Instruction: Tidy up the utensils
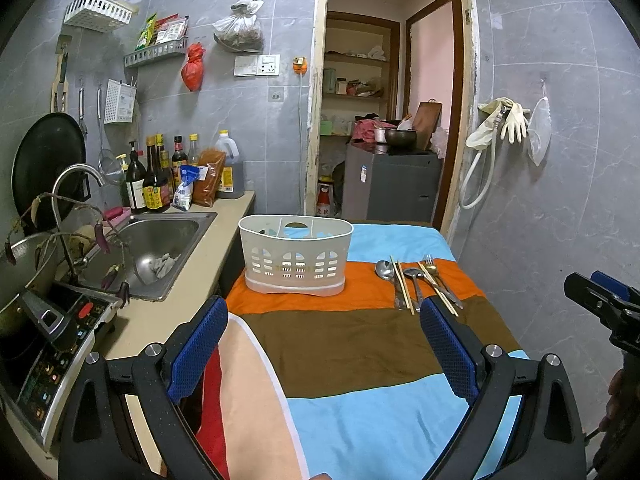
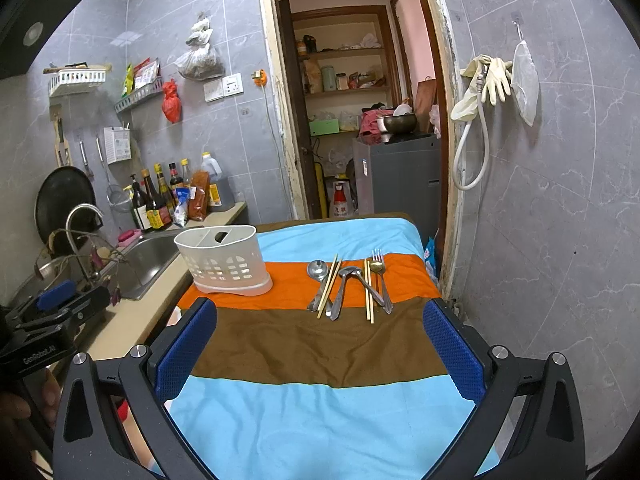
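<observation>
Both grippers, left gripper (image 1: 324,344) and right gripper (image 2: 320,344), hang with fingers wide apart, empty. The metal spoons, fork and wooden chopsticks (image 2: 348,284) lie far right on the striped cloth (image 2: 320,344), right of the white plastic slotted caddy (image 2: 224,260). Thin, light, slippery stuff, so I'd pinch mid-handle.

"GenRobot.AI" in white on left gripper (image 2: 48,316) body

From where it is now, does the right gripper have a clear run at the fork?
Probably yes. The right gripper is open, and only bare cloth lies before the fork, at the row's right end.
</observation>
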Tool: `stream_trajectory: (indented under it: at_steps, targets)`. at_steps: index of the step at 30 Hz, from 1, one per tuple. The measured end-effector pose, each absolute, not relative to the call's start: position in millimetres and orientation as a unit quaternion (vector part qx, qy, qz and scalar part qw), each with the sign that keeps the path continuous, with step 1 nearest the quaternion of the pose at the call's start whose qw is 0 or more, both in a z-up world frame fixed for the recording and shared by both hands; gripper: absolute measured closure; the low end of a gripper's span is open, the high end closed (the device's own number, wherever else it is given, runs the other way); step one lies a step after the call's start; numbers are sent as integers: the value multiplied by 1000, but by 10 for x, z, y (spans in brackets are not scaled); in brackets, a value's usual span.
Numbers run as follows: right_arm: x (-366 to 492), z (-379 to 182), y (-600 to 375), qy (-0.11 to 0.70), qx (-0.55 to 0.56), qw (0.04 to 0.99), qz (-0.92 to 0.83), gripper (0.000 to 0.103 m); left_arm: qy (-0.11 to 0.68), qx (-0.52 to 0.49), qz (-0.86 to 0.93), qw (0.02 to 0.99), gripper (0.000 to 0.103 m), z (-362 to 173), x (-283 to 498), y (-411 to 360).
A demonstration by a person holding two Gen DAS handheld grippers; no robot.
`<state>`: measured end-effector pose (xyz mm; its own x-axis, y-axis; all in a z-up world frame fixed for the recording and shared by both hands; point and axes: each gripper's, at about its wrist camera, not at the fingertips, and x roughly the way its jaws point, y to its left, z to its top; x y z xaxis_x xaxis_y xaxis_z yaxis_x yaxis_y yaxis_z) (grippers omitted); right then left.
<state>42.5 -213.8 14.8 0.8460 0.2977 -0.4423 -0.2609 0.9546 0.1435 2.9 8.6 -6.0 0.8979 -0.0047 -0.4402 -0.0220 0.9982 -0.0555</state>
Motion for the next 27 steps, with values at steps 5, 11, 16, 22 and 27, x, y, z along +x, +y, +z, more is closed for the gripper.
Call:
stream_trajectory:
  at_steps: [5,11,16,22,27]
  targets:
    - [431,148,-2144,236,39,960,145,0,225,-29,4,974,9,-66,29,86]
    - [435,146,-2145,236,39,960,146,0,227,-29,5,974,9,-56,36,74]
    - [437,144,-2146,236,39,960,146,0,227,-29,5,973,9,-57,38,77]
    - [437,141,-2147,237,39,960,146,0,227,-28,5,974,9,-51,38,76]
    - [437,138,-2147,237,40,960,146,0,226,-28,4,974,9,-51,36,75]
